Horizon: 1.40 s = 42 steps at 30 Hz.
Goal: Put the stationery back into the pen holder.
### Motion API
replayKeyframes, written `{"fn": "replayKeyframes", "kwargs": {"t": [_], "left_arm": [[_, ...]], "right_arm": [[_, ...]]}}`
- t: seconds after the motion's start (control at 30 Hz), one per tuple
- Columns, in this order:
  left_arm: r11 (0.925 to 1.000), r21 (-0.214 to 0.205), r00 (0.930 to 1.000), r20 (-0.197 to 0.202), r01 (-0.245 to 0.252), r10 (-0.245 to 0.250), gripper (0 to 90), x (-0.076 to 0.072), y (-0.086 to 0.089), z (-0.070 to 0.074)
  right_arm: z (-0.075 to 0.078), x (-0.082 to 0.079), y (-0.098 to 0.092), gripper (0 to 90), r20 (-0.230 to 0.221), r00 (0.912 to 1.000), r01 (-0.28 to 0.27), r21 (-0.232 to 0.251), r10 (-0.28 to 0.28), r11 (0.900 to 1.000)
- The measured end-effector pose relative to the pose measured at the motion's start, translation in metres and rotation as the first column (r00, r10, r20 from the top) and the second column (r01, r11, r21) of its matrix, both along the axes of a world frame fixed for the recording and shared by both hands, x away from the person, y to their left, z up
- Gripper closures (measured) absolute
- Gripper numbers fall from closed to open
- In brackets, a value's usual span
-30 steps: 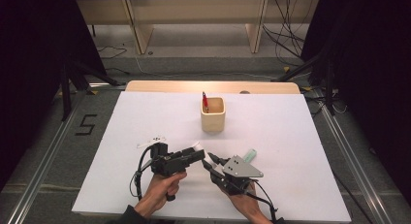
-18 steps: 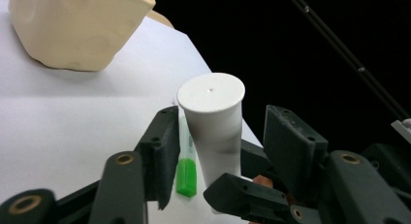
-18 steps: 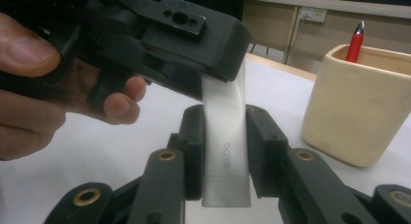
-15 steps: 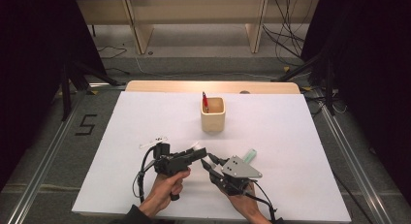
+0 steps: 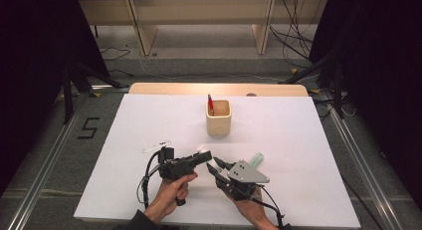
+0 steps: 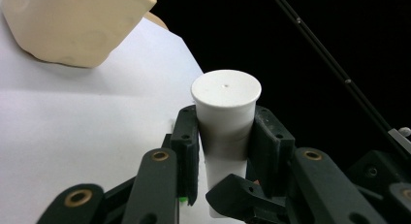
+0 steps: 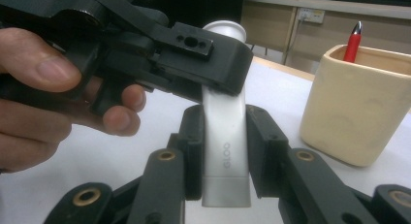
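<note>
Glue stick (image 7: 225, 136) reads "GLOO"; its lower end is cut off. Right gripper (image 7: 224, 151) clamps the body. Left gripper (image 6: 226, 139), jaws just closing, pinches the white cap (image 6: 226, 95).

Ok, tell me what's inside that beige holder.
One red pen stands upright in the beige holder, leaning against its left wall; its tip rises above the rim. The pen's lower part and the holder's bottom are hidden by the walls.

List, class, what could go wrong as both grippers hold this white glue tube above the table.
1. The left gripper, whose jaws have just been closing, clamps the white glue tube's round cap; twisting may slip.
2. The right gripper pinches the white glue tube; a hard squeeze could force glue out.
3. The beige pen cup stands near.
</note>
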<state>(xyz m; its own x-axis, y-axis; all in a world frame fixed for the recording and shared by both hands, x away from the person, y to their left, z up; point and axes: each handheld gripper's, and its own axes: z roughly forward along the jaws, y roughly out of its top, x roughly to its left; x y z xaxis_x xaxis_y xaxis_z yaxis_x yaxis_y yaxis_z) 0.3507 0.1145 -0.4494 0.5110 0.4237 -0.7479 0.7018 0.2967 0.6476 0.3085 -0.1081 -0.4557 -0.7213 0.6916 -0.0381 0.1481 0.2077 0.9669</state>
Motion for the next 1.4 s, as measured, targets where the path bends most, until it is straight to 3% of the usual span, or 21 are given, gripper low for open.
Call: {"fn": "replayKeyframes", "kwargs": {"t": [0.1, 0.2, 0.33, 0.63, 0.8, 0.97, 1.17, 1.4], "left_arm": [[0.9999, -0.012, 0.9999, -0.001, 0.01, -0.01, 66.6, 0.0, 0.0, 0.0], [0.9998, -0.017, 0.9999, 0.009, 0.009, -0.009, 66.7, 0.0, 0.002, 0.001], [0.9999, -0.01, 0.9998, 0.018, 0.001, -0.001, 66.8, 0.0, 0.006, 0.003], [0.992, 0.122, 0.9942, 0.106, -0.033, 0.02, 66.8, 0.002, 0.009, 0.008], [0.9748, 0.214, 0.9839, 0.177, -0.061, 0.023, 66.8, 0.0, 0.008, 0.015], [0.9476, 0.306, 0.9676, 0.252, -0.092, 0.012, 66.7, -0.001, 0.007, 0.022], [0.927, 0.36, 0.9599, 0.28, -0.105, 0.0, 66.7, 0.003, 0.006, 0.025], [0.9139, 0.386, 0.954, 0.3, -0.126, 0.005, 66.7, 0.014, 0.005, 0.032]], "right_arm": [[0.0, 0.0, -0.001, 67.7, -0.003, 1.0, -0.004, 0.008, 0.004, 1.0], [0.003, 0.0, -0.003, 51.1, -0.027, 0.9995, -0.014, 0.016, 0.015, 0.9998], [0.006, -0.001, -0.008, 40.7, -0.059, 0.9975, -0.037, 0.015, 0.038, 0.9992], [0.007, 0.001, -0.026, 33.4, -0.129, 0.9914, -0.027, -0.003, 0.026, 0.9996], [0.009, 0.002, -0.036, 32.0, -0.148, 0.9891, -0.002, -0.011, 0.0, 0.9999], [0.008, 0.002, -0.045, 30.7, -0.177, 0.9838, 0.021, -0.032, -0.027, 0.9993], [0.006, 0.002, -0.055, 29.7, -0.2, 0.9788, 0.036, -0.048, -0.045, 0.9982], [0.004, -0.001, -0.066, 29.7, -0.214, 0.9741, 0.06, -0.06, -0.072, 0.9964]]}}
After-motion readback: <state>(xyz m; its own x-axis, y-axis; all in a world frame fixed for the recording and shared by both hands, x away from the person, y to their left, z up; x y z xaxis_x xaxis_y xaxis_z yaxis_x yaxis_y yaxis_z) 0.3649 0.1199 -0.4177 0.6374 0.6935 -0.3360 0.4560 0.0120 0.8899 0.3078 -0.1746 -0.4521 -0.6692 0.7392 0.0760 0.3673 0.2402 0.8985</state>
